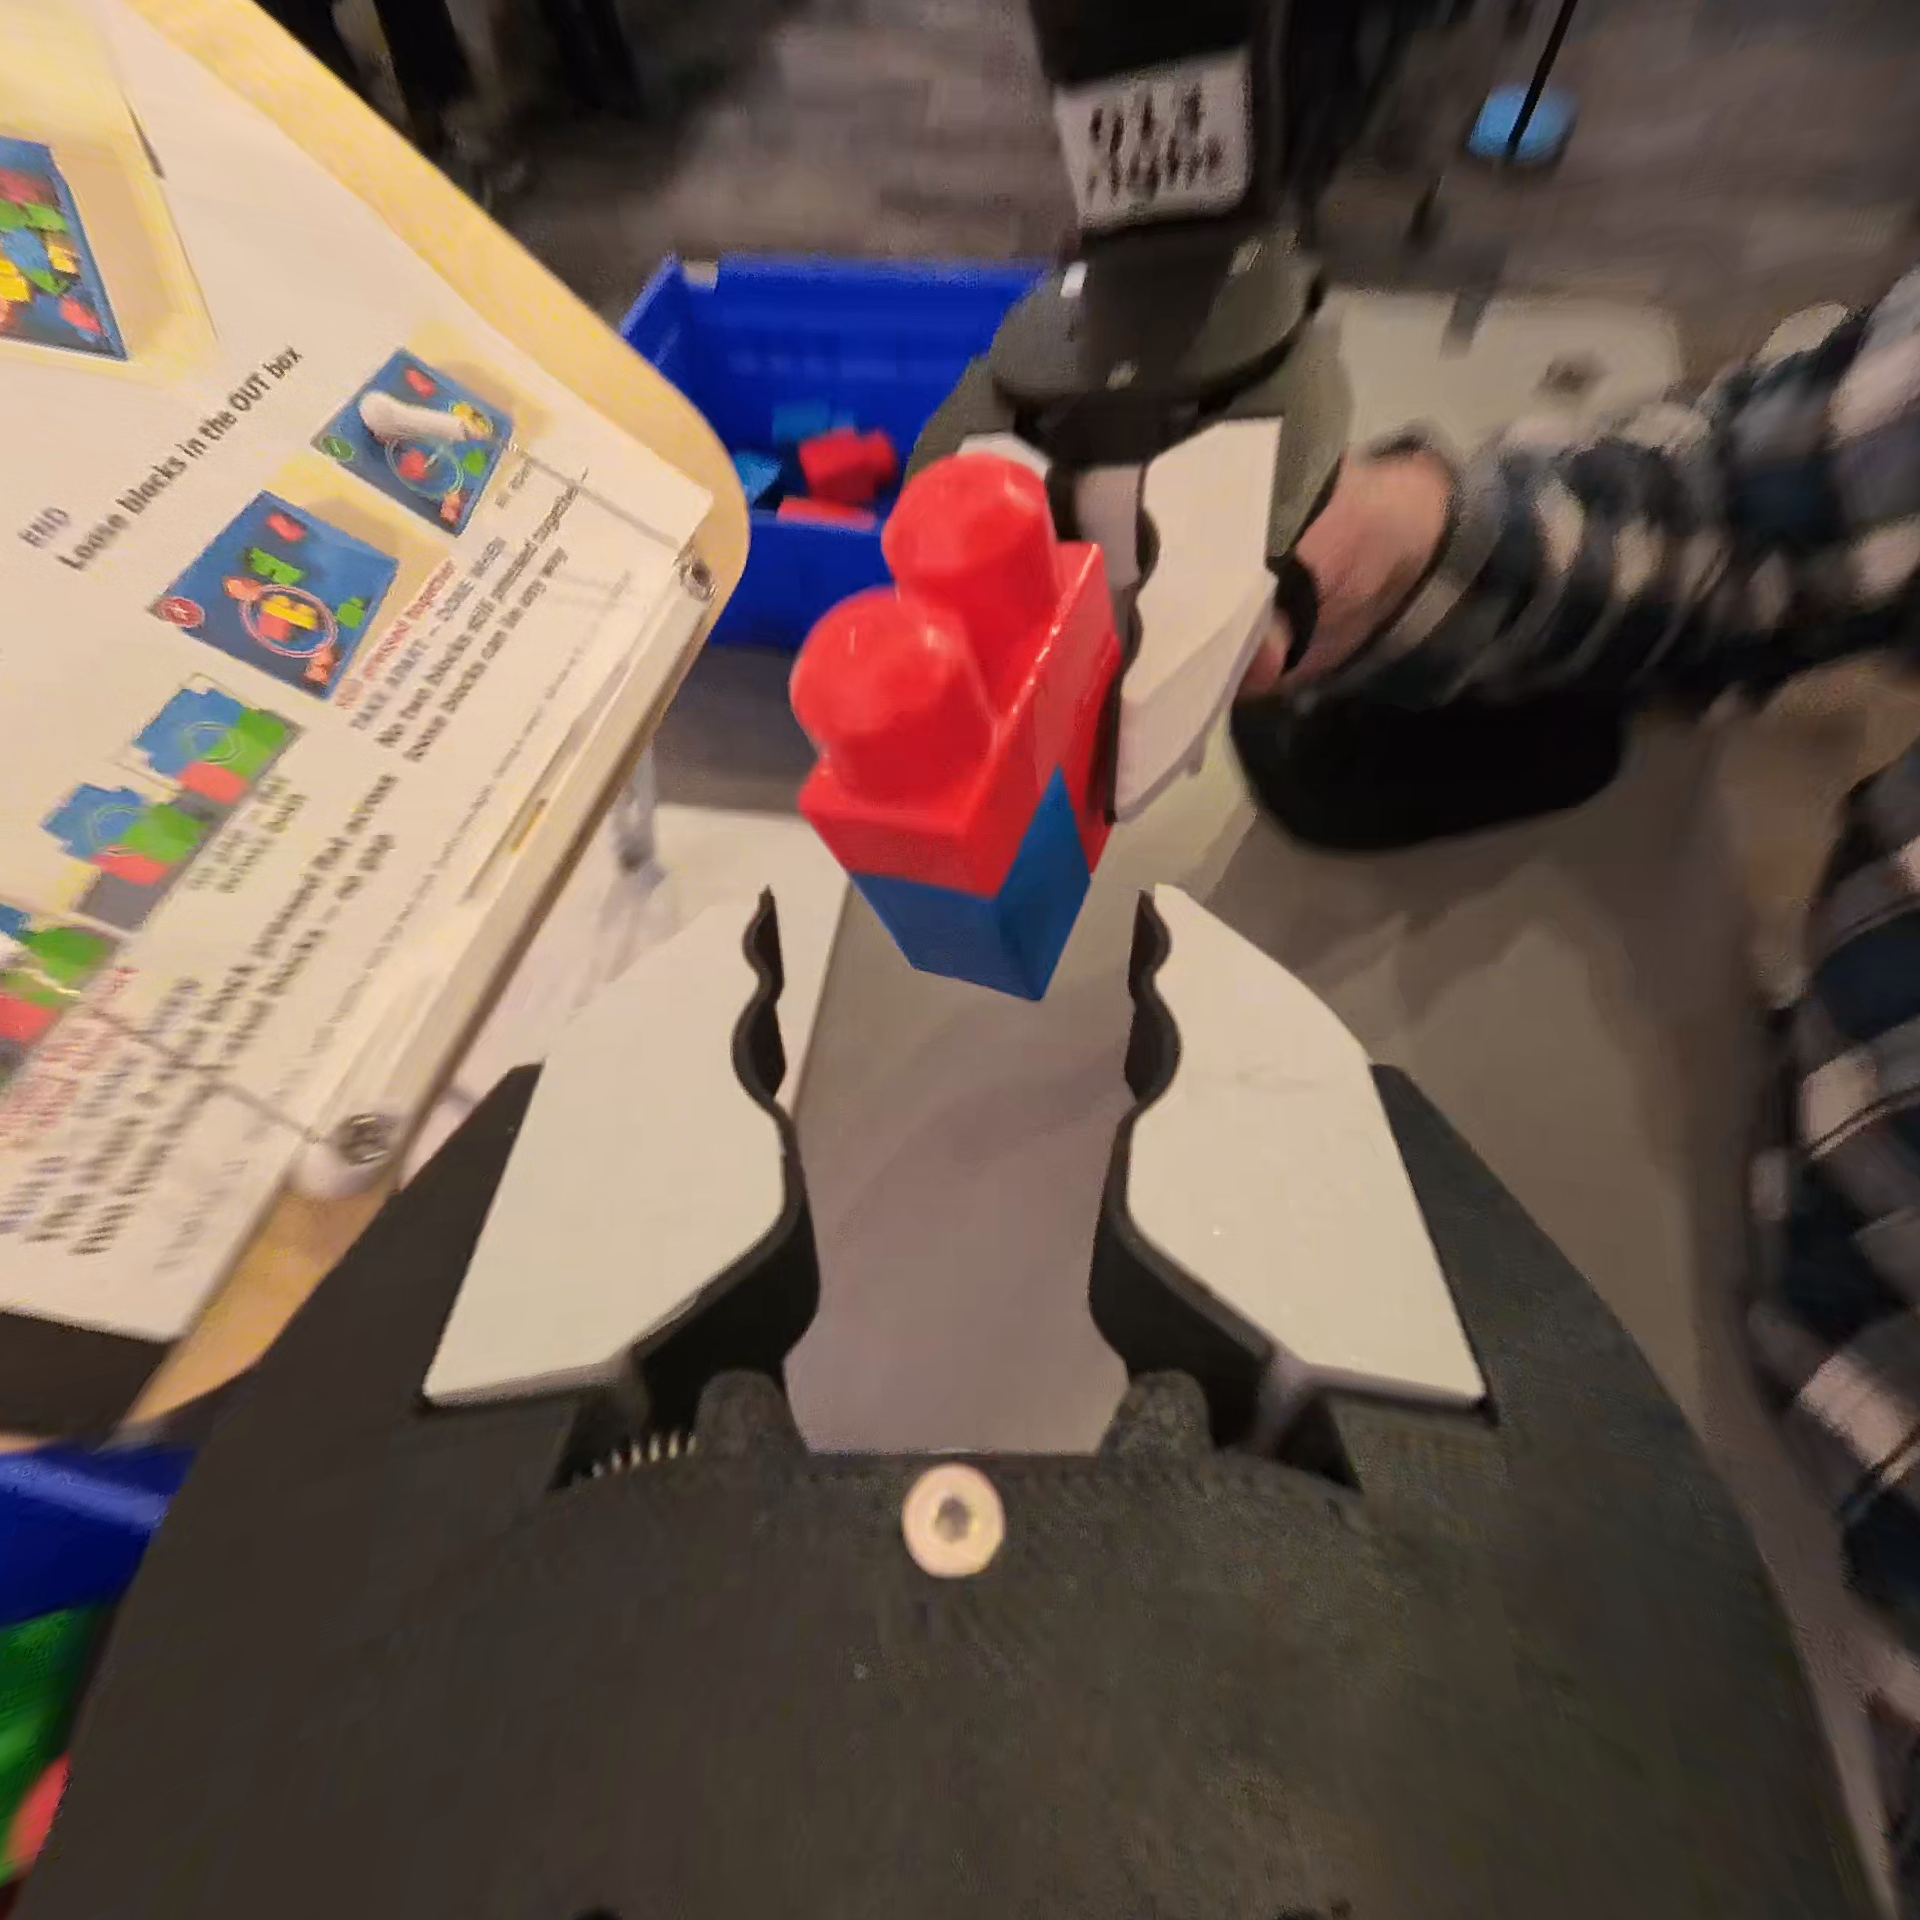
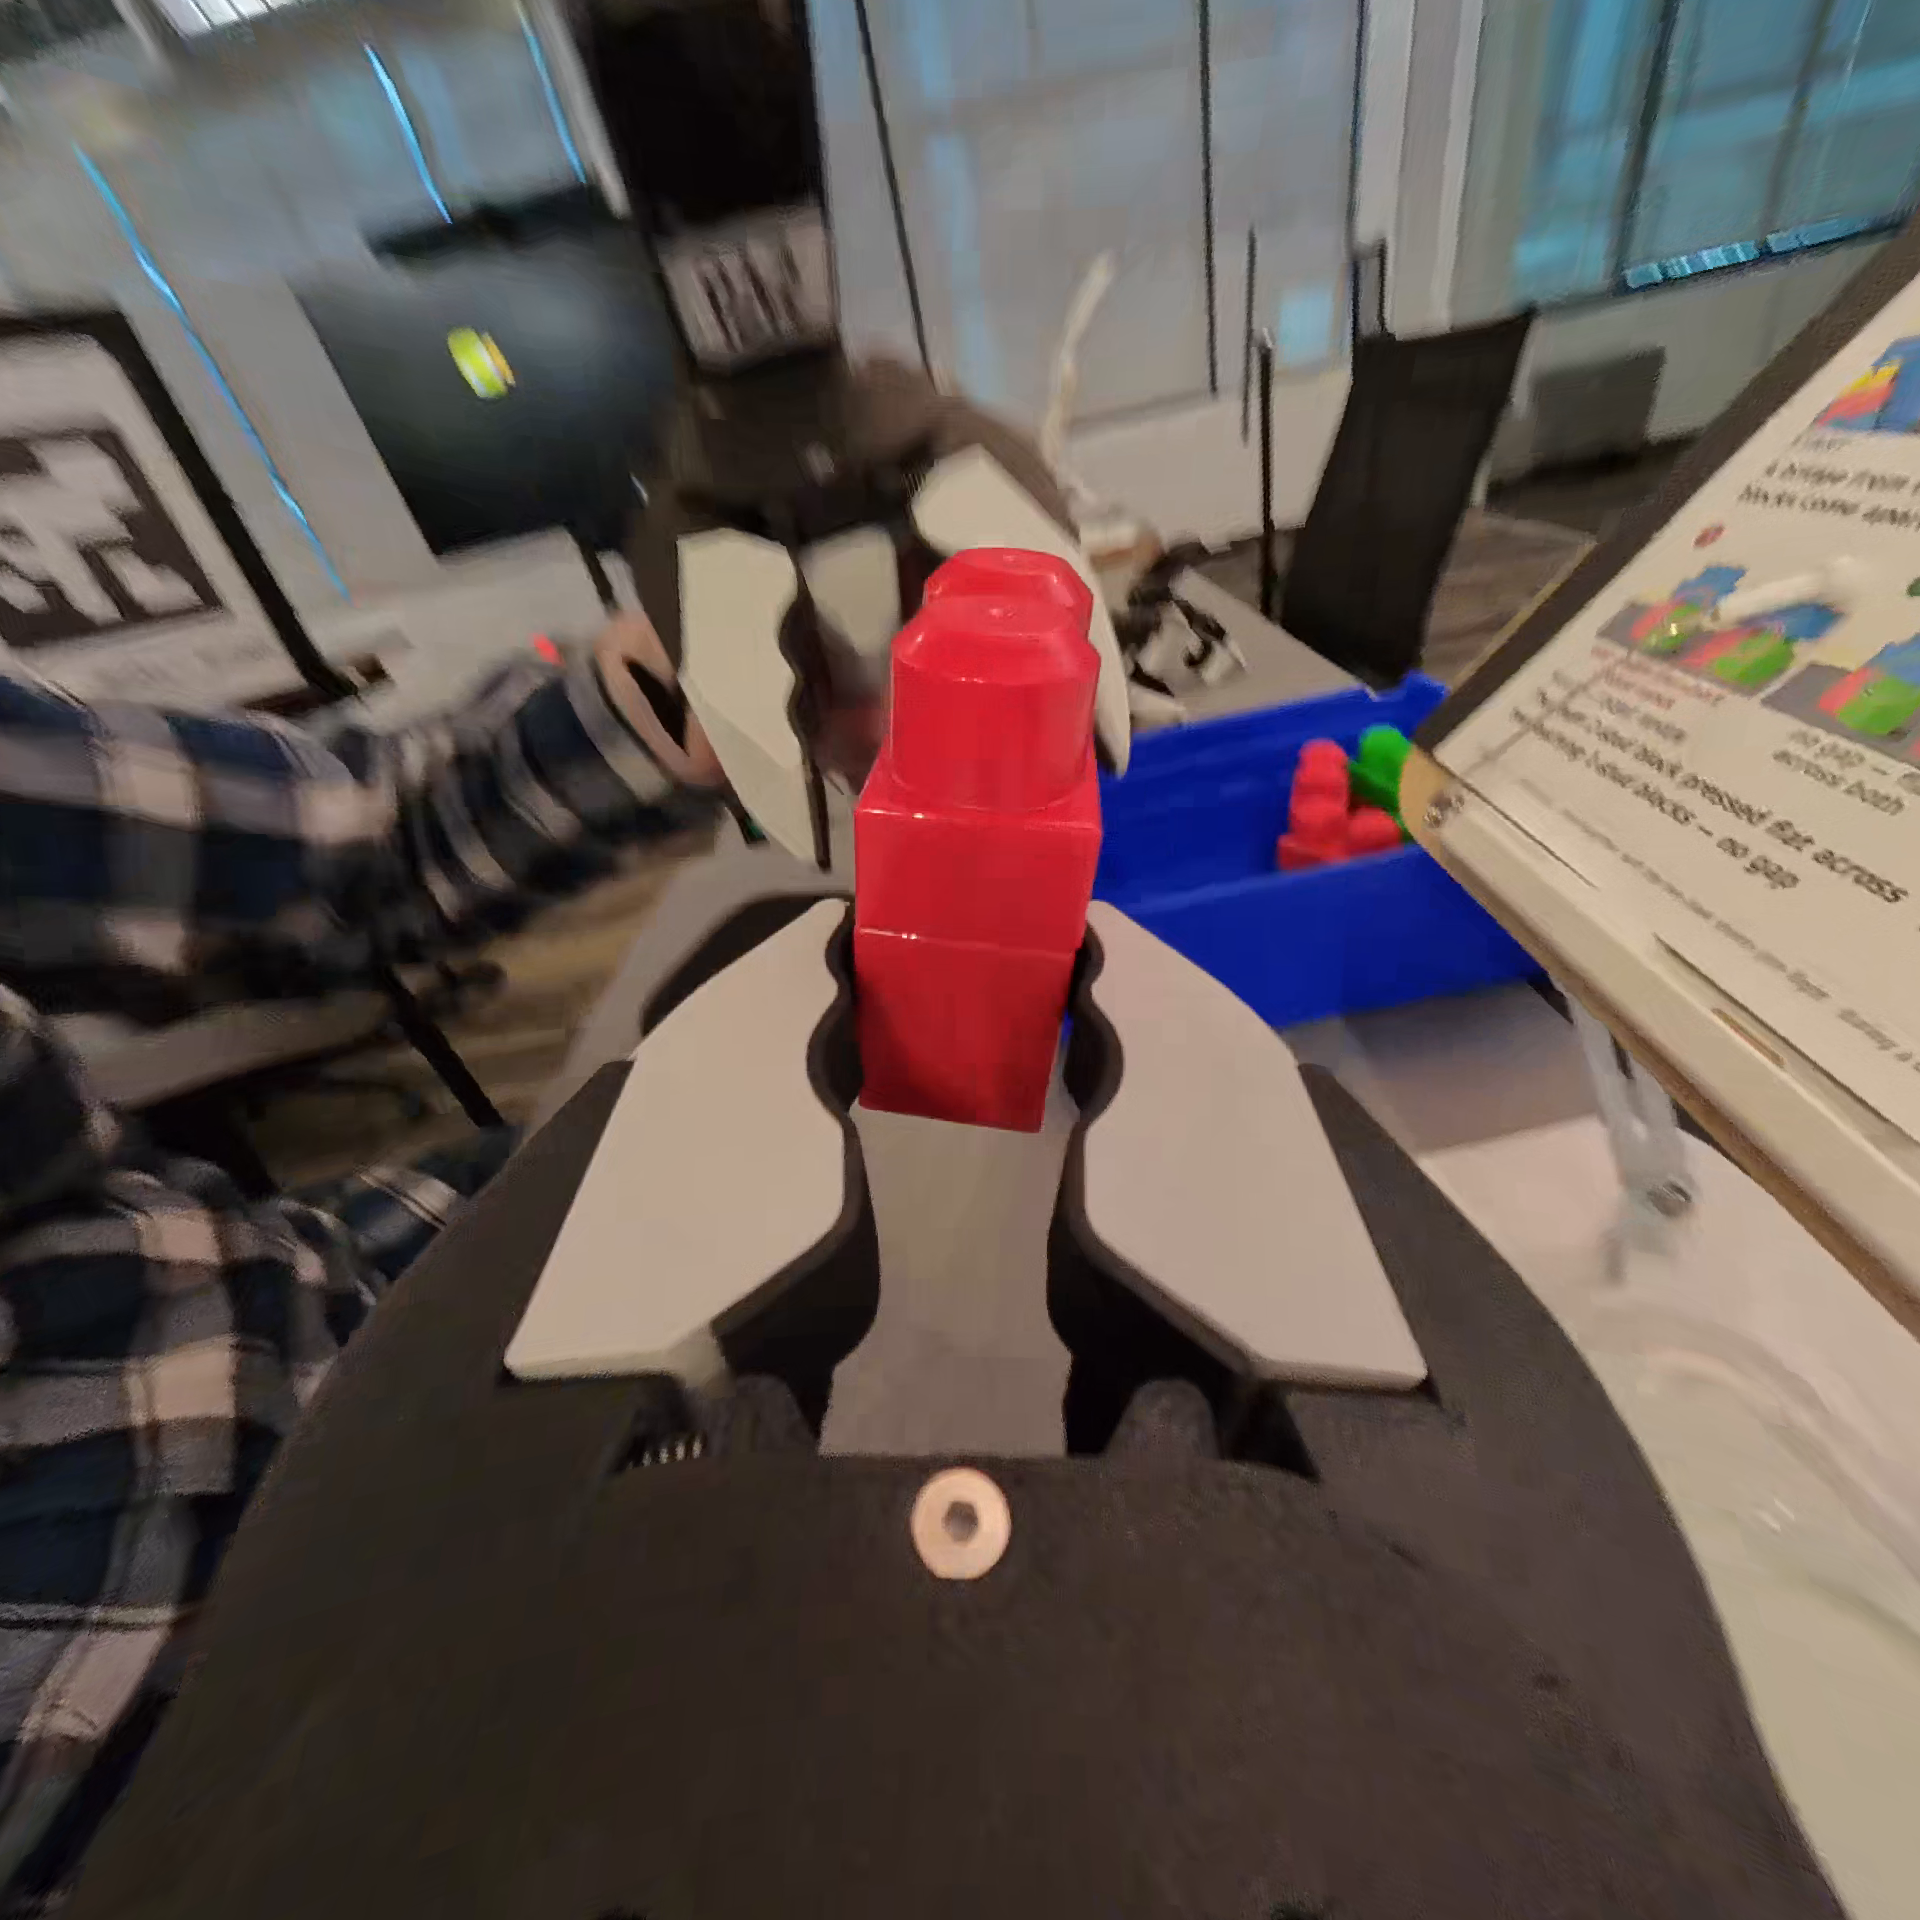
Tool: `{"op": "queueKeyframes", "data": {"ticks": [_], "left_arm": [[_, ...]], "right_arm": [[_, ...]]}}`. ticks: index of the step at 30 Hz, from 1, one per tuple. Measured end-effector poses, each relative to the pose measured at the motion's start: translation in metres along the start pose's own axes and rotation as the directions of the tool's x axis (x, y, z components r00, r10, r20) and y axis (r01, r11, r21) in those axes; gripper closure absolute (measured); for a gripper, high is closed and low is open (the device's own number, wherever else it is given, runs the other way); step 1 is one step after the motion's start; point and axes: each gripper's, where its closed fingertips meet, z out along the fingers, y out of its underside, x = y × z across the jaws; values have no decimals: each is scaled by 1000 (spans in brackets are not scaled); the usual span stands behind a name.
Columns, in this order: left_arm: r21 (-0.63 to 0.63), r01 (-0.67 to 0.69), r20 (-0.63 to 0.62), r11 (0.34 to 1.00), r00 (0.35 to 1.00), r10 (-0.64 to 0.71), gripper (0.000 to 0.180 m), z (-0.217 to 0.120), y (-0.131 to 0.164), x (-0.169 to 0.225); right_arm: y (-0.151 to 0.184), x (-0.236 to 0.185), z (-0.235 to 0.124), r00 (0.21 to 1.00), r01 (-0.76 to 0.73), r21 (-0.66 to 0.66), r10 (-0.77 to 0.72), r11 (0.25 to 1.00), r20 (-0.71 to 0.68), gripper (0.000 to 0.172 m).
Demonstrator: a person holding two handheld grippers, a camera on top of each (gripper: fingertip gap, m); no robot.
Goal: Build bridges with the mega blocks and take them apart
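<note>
**Blocks held in the air by one gripper**

Blocks are joined in a short stack: a red block (image 1: pixel 935 707) sits on a blue block (image 1: pixel 987 925), seen in the left wrist view. The stack is in the air, above the floor and just past the rounded corner of the tilted instruction board (image 1: pixel 312 623). Its long axis runs from the blue end to the two red studs; in the left view the studs point up and to the left, tilted. The right gripper (image 2: pixel 961 997) pinches the stack, both pads pressing its sides, studs pointing away from the camera. The left gripper (image 1: pixel 956 997) is spread wide and holds nothing; the blue end is just beyond its fingertips. A blue bin (image 2: pixel 1299 935) with loose blocks stands behind.
</note>
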Motion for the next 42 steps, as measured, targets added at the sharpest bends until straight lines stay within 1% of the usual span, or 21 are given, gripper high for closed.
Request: {"op": "queueKeyframes", "data": {"ticks": [2, 5, 8, 11, 13, 14, 16, 18, 21, 23, 25, 27, 28, 29, 31, 33, 34, 36, 38, 40, 42], "left_arm": [[123, 93, -80, 988, 993, -84, 122, 4, -3, 7], [272, 167, -153, 948, 980, -129, 125, 11, -12, 15], [298, 175, -170, 939, 977, -128, 139, 18, -9, 16], [328, 213, -218, 920, 965, -146, 142, 18, -9, 17], [293, 209, -212, 933, 966, -149, 143, 20, -5, 16], [256, 185, -194, 949, 971, -138, 143, 22, -1, 16], [152, 139, -167, 979, 979, -113, 144, 26, 9, 15], [59, 104, -193, 993, 977, -91, 144, 28, 16, 21], [-51, 45, -202, 998, 978, -54, 144, 34, 23, 26], [-109, 28, -215, 994, 975, -52, 144, 36, 26, 28], [-138, 2, -197, 990, 980, -29, 144, 38, 26, 25], [-101, 14, -183, 995, 983, -32, 143, 38, 18, 22], [-51, 27, -164, 998, 986, -35, 140, 36, 11, 19], [6, 16, -116, 1000, 993, -15, 124, 33, 4, 14], [123, -95, 45, 988, 995, 90, 107, 25, -9, 3], [250, -254, 257, 934, 948, 188, 94, 14, -27, -3], [280, -335, 345, 900, 910, 231, 89, 10, -34, -2], [216, -467, 501, 858, 807, 313, 71, 12, -37, -4], [164, -559, 569, 812, 726, 385, 64, 19, -42, 1], [115, -610, 625, 784, 658, 420, 58, 26, -48, 2], [68, -650, 668, 757, 593, 449, 57, 30, -52, 0]], "right_arm": [[-9, -1, -4, 998, -46, 78, 43, 996, 40, 135], [-9, -6, -3, 996, -46, 112, 37, 993, 79, 134], [-7, -11, 0, 994, -46, 112, 34, 993, 106, 134], [-6, -10, 0, 993, -53, 114, 40, 992, 114, 134], [-2, -9, -1, 992, -51, 79, 41, 996, 122, 134], [-3, -8, -2, 992, -52, 68, 43, 996, 121, 126], [-7, -6, -7, 994, -35, 46, 30, 998, 105, 121], [-1, -8, -9, 995, 6, -44, -1, 999, 99, 120], [12, -10, -9, 996, 36, -162, -22, 986, 91, 135], [19, -8, -10, 996, 49, -214, -31, 976, 86, 135], [18, -6, -11, 996, 58, -205, -44, 977, 72, 135], [6, -3, -13, 998, 21, -135, -13, 991, 59, 135], [-1, -1, -16, 998, -16, -82, 21, 996, 61, 135], [-11, 1, -21, 996, -59, -11, 60, 998, 72, 135], [-31, 6, -33, 981, -168, 130, 153, 977, 116, 136], [-47, 7, -45, 957, -259, 253, 212, 932, 198, 135], [-51, 7, -48, 939, -307, 280, 243, 909, 243, 136], [-52, 6, -48, 913, -363, 302, 272, 882, 303, 135], [-51, 6, -45, 896, -400, 308, 298, 863, 330, 136], [-50, 4, -42, 879, -429, 317, 311, 845, 362, 136], [-48, 1, -38, 871, -443, 315, 319, 839, 373, 136]]}}
